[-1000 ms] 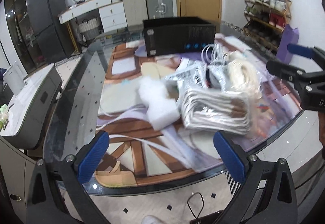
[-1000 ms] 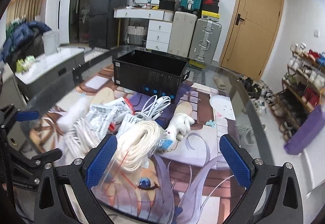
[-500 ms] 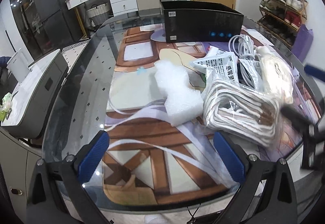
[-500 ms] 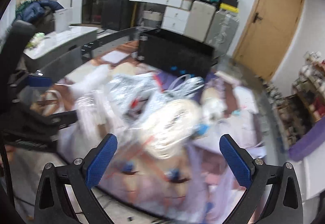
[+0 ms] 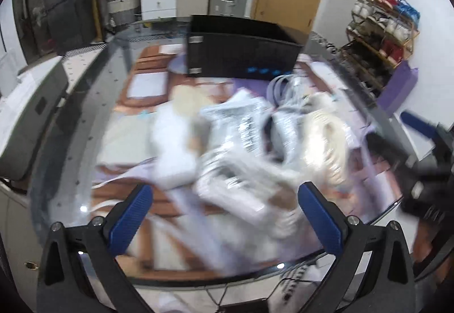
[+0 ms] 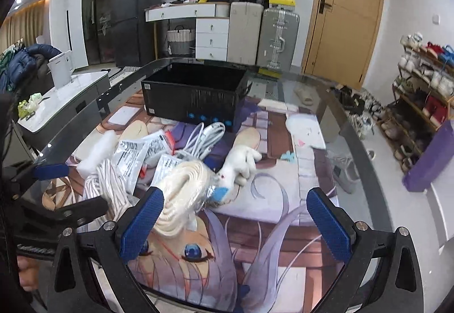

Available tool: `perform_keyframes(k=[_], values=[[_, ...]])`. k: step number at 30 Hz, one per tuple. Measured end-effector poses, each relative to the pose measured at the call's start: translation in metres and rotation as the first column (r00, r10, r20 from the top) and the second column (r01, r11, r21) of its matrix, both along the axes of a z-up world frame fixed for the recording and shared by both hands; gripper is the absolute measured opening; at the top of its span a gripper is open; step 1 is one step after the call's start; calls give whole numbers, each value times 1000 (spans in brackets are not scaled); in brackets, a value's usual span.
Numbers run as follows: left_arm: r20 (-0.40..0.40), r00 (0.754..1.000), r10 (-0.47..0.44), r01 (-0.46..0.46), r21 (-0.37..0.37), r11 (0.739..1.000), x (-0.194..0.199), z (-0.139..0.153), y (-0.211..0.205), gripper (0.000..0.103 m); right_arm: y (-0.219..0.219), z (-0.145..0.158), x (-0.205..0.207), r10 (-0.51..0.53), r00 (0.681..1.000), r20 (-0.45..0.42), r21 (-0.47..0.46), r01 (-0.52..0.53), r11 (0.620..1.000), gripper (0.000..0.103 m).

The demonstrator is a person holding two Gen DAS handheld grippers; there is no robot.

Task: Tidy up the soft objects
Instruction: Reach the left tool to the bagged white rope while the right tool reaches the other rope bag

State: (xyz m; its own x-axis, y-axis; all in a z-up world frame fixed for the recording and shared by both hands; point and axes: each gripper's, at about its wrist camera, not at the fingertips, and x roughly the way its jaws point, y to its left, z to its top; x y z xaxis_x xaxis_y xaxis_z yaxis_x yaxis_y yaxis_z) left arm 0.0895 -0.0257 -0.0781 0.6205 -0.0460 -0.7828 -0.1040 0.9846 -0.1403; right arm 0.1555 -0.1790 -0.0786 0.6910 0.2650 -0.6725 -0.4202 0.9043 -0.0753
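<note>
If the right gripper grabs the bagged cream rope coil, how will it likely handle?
The rope coil looks soft, so it would probably squash and sag rather than stay stiff. Its clear, glossy bag may slip between the right gripper's open jaws. It seems light for its bulk.

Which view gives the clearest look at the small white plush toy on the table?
The right wrist view: the white plush toy lies sharp and unobstructed on the printed mat, just right of the bagged cream cord coil. The left wrist view is motion-blurred, and the toy cannot be picked out there.
</note>
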Motion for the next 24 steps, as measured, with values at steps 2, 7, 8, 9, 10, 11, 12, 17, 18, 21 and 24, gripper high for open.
perform_keyframes(k=[2,7,8,9,10,11,12,17,18,21,24], values=[[-25,1000,15,-15,7,1000,13,-6,-6,103,-6,-3,4,-17,1000,-24,18,18,1000,103],[-38,997,68,-67,15,998,32,-18,-3,103,-10,-9,-2,-15,999,-41,25,16,1000,103],[-41,997,65,-64,29,998,32,-19,-3,103,-10,-9,-2,-13,999,-40,25,14,1000,103],[-47,997,65,-64,31,997,32,-21,-1,103,-9,-10,-2,-11,999,-41,24,12,1000,103],[-53,996,66,-65,26,998,30,-24,0,103,-8,-11,-2,-7,999,-41,21,8,1000,103],[-65,996,67,-66,18,998,29,-26,2,103,-6,-12,-2,-3,999,-43,18,4,1000,103],[-78,995,64,-63,9,998,27,-29,5,103,-5,-12,-2,0,999,-45,16,1,1000,103],[-82,996,44,-42,25,999,16,-21,15,103,0,-14,-2,5,999,-47,8,-4,1000,103],[-83,996,33,-31,20,999,14,-18,16,103,1,-14,-2,3,999,-43,5,-3,1000,103],[-92,996,13,-12,14,1000,5,-15,19,103,3,-14,-2,5,999,-44,6,-5,1000,103],[-116,993,8,-8,3,1000,-7,-18,23,103,6,-13,-4,14,999,-46,3,-14,1000,103]])
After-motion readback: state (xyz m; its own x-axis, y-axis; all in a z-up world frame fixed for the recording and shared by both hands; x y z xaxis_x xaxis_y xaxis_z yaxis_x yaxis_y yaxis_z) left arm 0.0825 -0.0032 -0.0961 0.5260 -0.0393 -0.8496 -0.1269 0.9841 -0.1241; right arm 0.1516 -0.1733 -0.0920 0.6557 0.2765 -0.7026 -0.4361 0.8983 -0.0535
